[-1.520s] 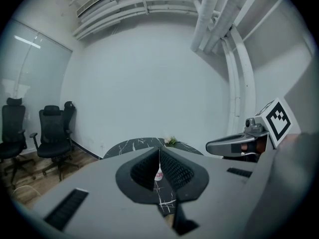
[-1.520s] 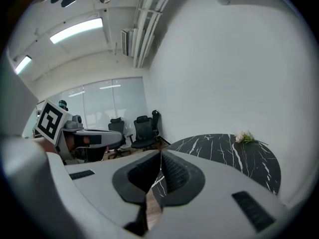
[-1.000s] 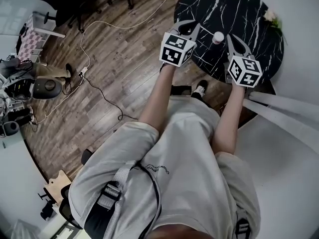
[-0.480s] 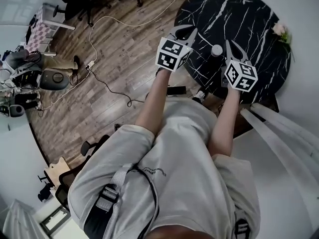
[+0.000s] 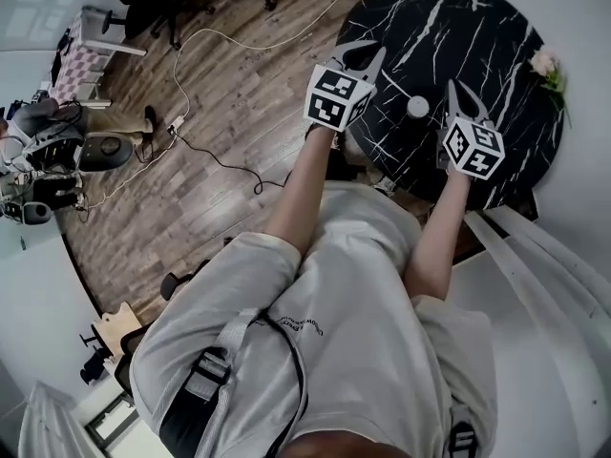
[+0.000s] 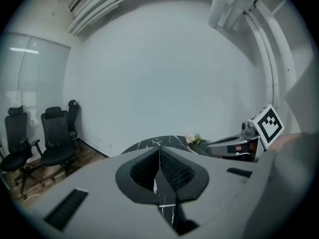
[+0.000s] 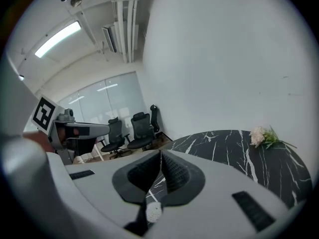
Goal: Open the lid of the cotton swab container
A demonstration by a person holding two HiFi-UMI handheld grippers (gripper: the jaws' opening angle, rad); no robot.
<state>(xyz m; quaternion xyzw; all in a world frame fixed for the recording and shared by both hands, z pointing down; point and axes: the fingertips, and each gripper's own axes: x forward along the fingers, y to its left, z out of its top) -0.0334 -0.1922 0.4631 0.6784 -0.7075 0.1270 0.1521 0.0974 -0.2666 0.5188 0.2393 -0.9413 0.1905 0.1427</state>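
left gripper (image 5: pixel 359 56), 10 o'clock of the container (image 5: pixel 417 107), and right gripper (image 5: pixel 455 96), 3 o'clock, are both closed, empty; pushing in like that could topple it.

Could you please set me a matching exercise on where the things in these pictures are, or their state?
1 cotton swab container
2 flowers
3 left tool
4 office chairs

A on the wooden floor
B shut, empty
C at the rim of the table
D on the table, away from its rim

Pairs: 1-D, 2-C, 3-B, 4-A
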